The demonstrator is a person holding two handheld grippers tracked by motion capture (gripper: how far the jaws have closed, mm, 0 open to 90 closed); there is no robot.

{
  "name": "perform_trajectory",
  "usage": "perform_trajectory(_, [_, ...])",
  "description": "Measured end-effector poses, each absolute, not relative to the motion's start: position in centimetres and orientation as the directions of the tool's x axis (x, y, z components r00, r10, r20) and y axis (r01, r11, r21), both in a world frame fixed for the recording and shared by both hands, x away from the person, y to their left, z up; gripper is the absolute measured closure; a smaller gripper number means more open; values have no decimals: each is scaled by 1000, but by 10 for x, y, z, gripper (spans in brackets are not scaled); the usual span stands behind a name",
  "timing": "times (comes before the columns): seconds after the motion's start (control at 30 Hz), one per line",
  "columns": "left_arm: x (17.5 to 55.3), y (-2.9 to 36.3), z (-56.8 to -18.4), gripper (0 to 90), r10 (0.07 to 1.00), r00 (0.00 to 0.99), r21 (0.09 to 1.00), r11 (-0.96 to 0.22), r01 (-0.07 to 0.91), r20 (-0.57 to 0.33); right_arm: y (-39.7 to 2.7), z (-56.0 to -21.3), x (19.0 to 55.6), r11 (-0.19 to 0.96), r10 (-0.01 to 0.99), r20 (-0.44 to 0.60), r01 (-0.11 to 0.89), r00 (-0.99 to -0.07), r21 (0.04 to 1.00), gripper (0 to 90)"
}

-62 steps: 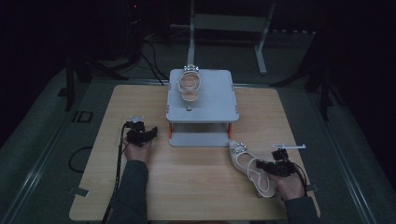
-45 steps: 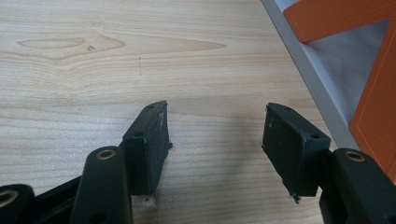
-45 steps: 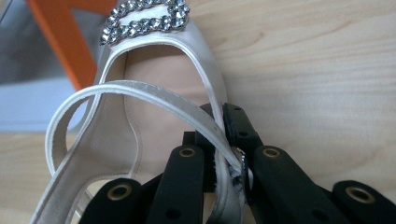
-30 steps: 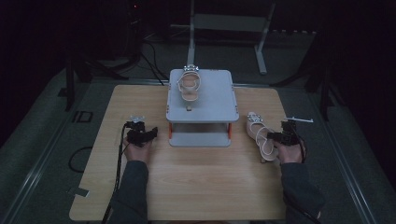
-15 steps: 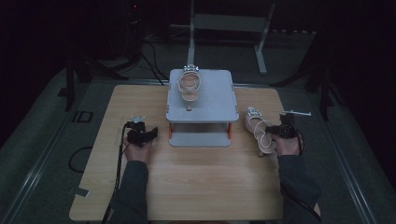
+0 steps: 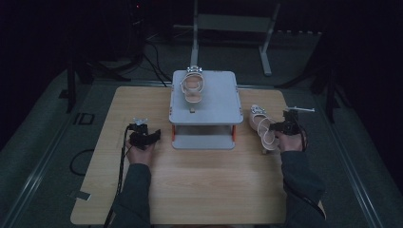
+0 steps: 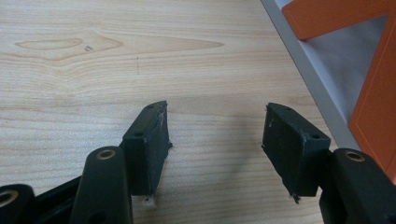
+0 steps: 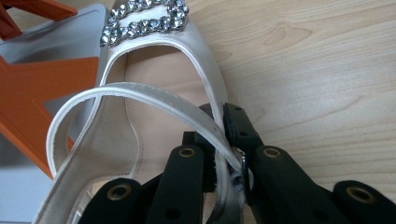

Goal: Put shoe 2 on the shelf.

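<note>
High view: right gripper (image 6: pixel 278 127) sits at the right edge of the tabletop (image 6: pixel 204 185), clamped on the strap of a pale sandal (image 6: pixel 263 129). Since two seconds back the sandal has travelled from the near right corner up alongside the grey two-tier rack (image 6: pixel 204 102); over the last half second it has barely shifted. It now lies just right of the rack, toe pointing away. A matching sandal (image 6: pixel 193 85) stays on the rack's top shelf. Left gripper (image 6: pixel 153 136) rests unmoved left of the rack.

Left gripper view: jaws spread wide over bare wood, nothing between them; rack's orange leg (image 7: pixel 373 93) at right.

Right gripper view: jaws pinched tight on the sandal's thin strap (image 8: pixel 187 109); rhinestone buckle (image 8: pixel 144 18) at the toe, rack base just beside.
</note>
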State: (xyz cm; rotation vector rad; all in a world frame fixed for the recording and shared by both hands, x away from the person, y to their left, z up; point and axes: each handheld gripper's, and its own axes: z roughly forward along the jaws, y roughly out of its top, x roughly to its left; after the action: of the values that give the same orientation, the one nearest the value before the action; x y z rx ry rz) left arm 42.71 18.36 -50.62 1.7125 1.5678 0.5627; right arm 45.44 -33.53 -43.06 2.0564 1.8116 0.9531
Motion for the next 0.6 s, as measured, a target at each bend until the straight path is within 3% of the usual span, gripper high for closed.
perform_trajectory(0.6, [427, 184, -506, 412, 975, 159, 757, 16, 653, -157, -333, -417, 477, -242, 940, 337, 796, 50, 555, 857])
